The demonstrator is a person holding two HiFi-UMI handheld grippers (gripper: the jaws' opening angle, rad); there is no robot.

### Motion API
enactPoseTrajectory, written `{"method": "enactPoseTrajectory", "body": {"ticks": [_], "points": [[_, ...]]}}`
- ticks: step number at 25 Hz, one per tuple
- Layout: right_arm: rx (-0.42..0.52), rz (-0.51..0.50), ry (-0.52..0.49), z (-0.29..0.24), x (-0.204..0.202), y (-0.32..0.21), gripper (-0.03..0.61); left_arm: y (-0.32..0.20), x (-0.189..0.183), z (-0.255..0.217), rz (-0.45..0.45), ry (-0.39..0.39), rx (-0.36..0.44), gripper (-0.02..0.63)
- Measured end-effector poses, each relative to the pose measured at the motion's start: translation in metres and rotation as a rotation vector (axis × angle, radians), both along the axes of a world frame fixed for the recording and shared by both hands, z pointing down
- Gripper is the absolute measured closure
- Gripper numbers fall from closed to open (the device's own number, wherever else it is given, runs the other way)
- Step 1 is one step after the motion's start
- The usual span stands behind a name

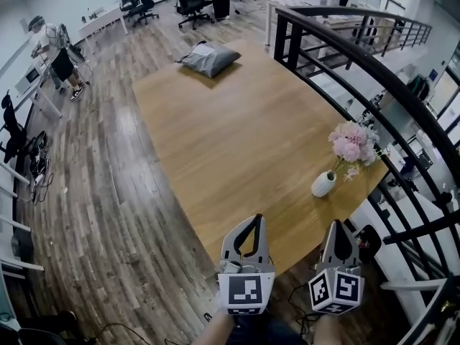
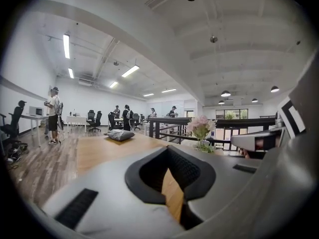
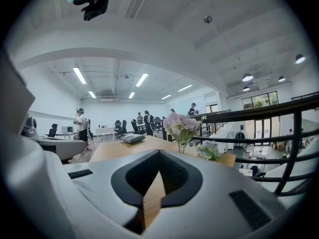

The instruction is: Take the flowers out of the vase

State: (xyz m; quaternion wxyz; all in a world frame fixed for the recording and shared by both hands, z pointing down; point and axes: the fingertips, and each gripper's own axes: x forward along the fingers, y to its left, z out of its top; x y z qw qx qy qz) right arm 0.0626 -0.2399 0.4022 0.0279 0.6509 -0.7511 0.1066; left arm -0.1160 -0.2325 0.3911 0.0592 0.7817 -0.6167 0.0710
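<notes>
Wood table (image 1: 237, 135): a white vase (image 1: 323, 184) stands upright near the right edge, close to the near corner. Pink flowers (image 1: 352, 142) are in it, stems leaning up and right toward the black railing (image 1: 374, 70). A smaller pale sprig (image 1: 352, 171) sits lower in the same bunch. A grey cushion (image 1: 208, 58) lies at the far end of the table, well apart from the vase.

Left gripper (image 1: 254, 221): clenched, empty. Its own view shows the pads meeting at the tip, with only tabletop visible through the slit. In the head view it sits at the near table edge, left of the vase, not touching it.

Right gripper (image 1: 338, 227): also clamped on nothing, by the near corner, with the vase ahead of it and apart.

Left gripper view: flowers are ahead and to the right, past the jaws. Right gripper view: the blooms rise just above the jaw tips, and the vase body is hidden behind the gripper.

Background: a person (image 1: 54, 49) stands by a white desk (image 1: 100, 21) at far left. Office chairs (image 1: 140, 2) are at the back, on a plank floor (image 1: 93, 192).
</notes>
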Motion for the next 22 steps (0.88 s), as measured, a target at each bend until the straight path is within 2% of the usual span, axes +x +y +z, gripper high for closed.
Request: {"method": "enactPoseTrajectory", "body": {"ticks": [7,10,14,18,22], "points": [[-0.009,0.036,0.014,0.003,-0.005,-0.032,0.586,-0.032,-0.003,0.005,0.044,0.002,0.005,0.571],[-0.009,0.056,0.028,0.004,-0.003,-0.04,0.586,-0.042,-0.003,0.009,0.05,0.028,-0.03,0.571],[-0.016,0.088,0.036,0.009,0.005,-0.044,0.586,-0.052,-0.002,0.013,0.064,0.02,-0.013,0.571],[-0.022,0.126,0.043,0.014,0.017,-0.048,0.584,-0.056,0.005,0.02,0.065,0.045,-0.056,0.571],[-0.021,0.147,0.042,0.02,0.031,-0.055,0.551,-0.06,0.011,0.028,0.067,0.043,-0.073,0.571]]}}
